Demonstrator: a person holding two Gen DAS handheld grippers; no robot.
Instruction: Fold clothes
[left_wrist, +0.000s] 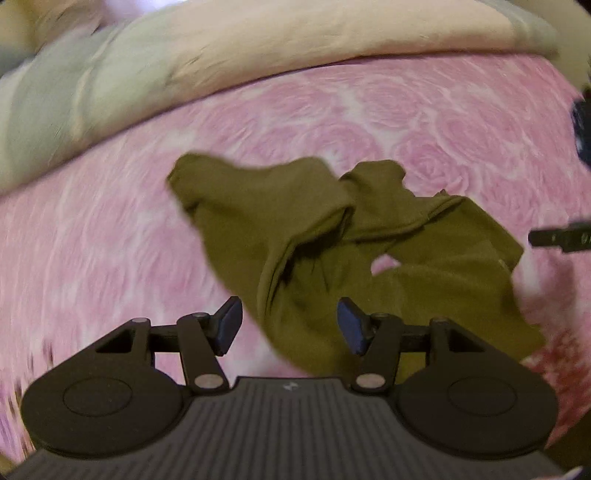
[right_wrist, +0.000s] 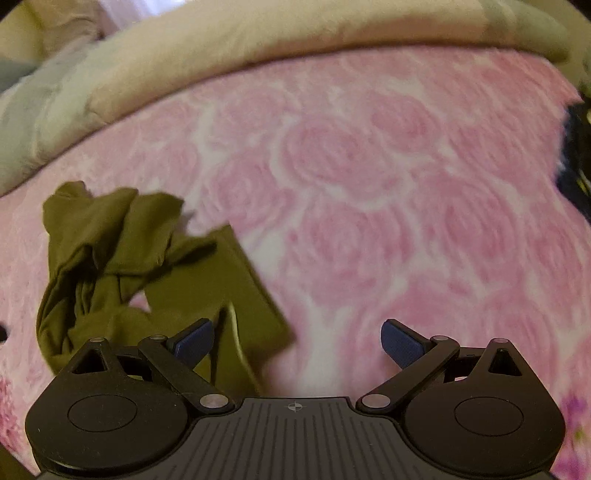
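Olive garment (left_wrist: 332, 236) lies crumpled on pink blanket (left_wrist: 110, 240), unfolded. Step: reach for first grasp. Left gripper (left_wrist: 288, 328) jaws apart, empty, over near hem. Right gripper (right_wrist: 297, 341) jaws wide, empty, beside garment's right edge. Next: pinch two corners, spread flat.

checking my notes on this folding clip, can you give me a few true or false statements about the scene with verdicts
1. The olive garment lies crumpled on a pink rose-patterned blanket. True.
2. The left hand-held gripper is clamped shut on the garment. False: its pads stand apart, with cloth showing between them but not pinched.
3. The right hand-held gripper is open and holds nothing. True.
4. The garment is already folded into a neat square. False: it is bunched and twisted.
5. A pale comforter lies beyond the pink blanket. True.
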